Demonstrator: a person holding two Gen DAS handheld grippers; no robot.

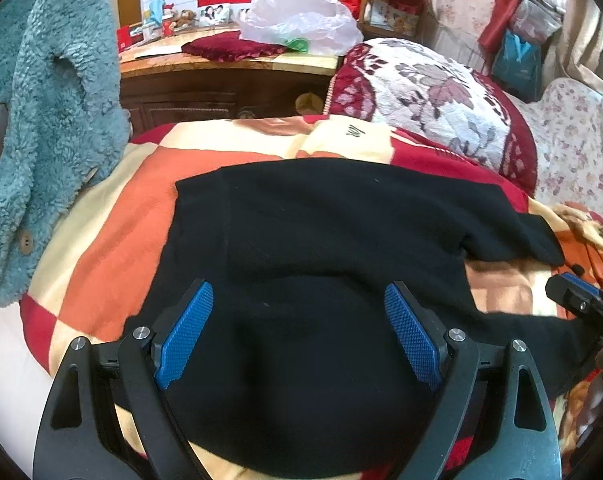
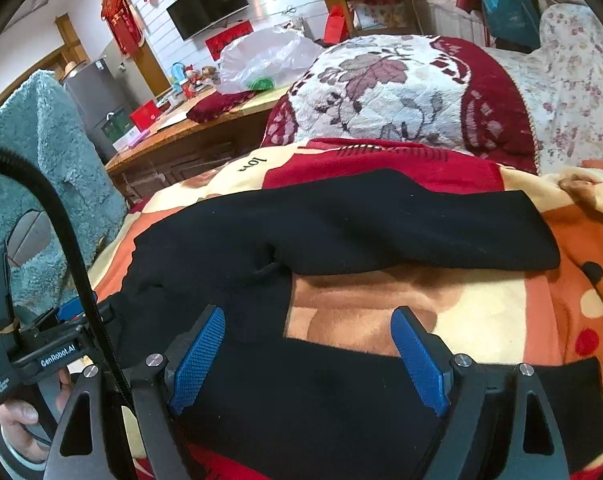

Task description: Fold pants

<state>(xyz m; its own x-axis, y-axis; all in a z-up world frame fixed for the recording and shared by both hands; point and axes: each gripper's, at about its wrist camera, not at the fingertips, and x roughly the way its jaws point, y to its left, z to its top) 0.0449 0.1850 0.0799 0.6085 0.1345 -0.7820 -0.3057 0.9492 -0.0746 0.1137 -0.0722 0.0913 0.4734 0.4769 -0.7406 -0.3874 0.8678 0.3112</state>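
Black pants [image 1: 313, 240] lie spread flat on a patchwork blanket [image 1: 113, 240]. In the right wrist view the pants [image 2: 341, 224] show two legs running to the right, with a strip of blanket between them. My left gripper [image 1: 299, 294] hovers over the waist end, jaws wide apart, nothing between the blue pads. My right gripper [image 2: 307, 320] is open above the near leg and the gap between the legs, its pads clear of the cloth. The other gripper shows at each view's edge: the right one [image 1: 581, 300] and the left one [image 2: 61, 344], held by a hand [image 2: 21, 416].
A teal fleece garment [image 1: 41, 120] hangs at the left. A red and white floral cushion [image 1: 433, 96] sits behind the pants. A wooden counter [image 1: 229, 64] with a plastic bag [image 1: 301, 20] stands further back. Floral covered seating [image 1: 573, 128] is at the right.
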